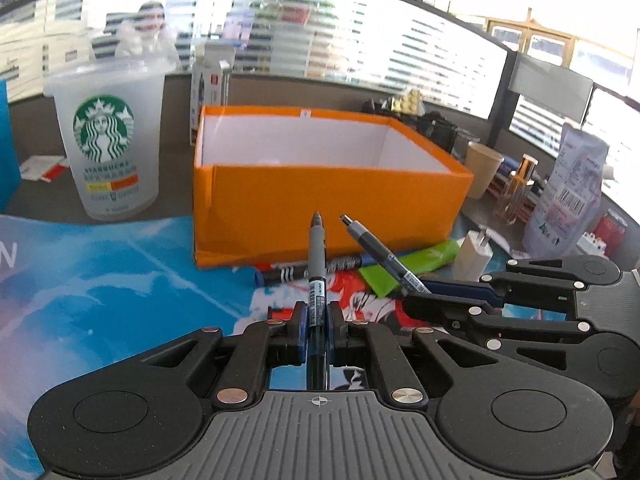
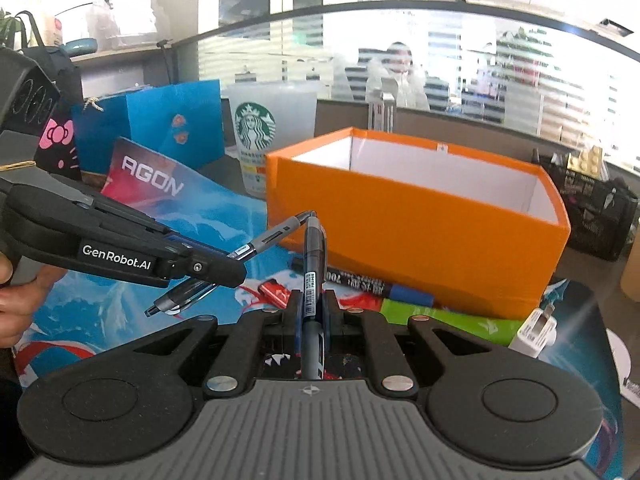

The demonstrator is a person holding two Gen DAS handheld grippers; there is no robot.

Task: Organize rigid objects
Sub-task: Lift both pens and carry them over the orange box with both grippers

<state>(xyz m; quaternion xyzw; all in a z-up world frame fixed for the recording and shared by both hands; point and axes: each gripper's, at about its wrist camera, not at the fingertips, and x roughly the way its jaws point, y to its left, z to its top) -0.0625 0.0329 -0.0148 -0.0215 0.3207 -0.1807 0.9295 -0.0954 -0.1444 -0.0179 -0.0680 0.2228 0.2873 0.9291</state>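
Observation:
My left gripper (image 1: pixel 317 312) is shut on a grey pen (image 1: pixel 316 256) that points toward the orange box (image 1: pixel 320 204). My right gripper (image 2: pixel 311 308) is shut on a second grey pen (image 2: pixel 313 256), also pointing at the box (image 2: pixel 420 248). Each gripper shows in the other's view, with the right gripper (image 1: pixel 416 296) on the right and the left gripper (image 2: pixel 236 260) on the left. The two pen tips nearly meet just before the box's near wall. The box is open and looks empty. A black marker (image 1: pixel 320 270) and a green packet (image 1: pixel 408 264) lie by the box.
A Starbucks cup (image 1: pixel 108 140) stands left of the box. A white charger plug (image 1: pixel 474 254), a paper cup (image 1: pixel 482 174) and a pouch (image 1: pixel 568 196) lie right. A blue bag (image 2: pixel 172 128) and black mesh organizer (image 2: pixel 592 208) stand behind. A blue mat (image 1: pixel 100 280) covers the desk.

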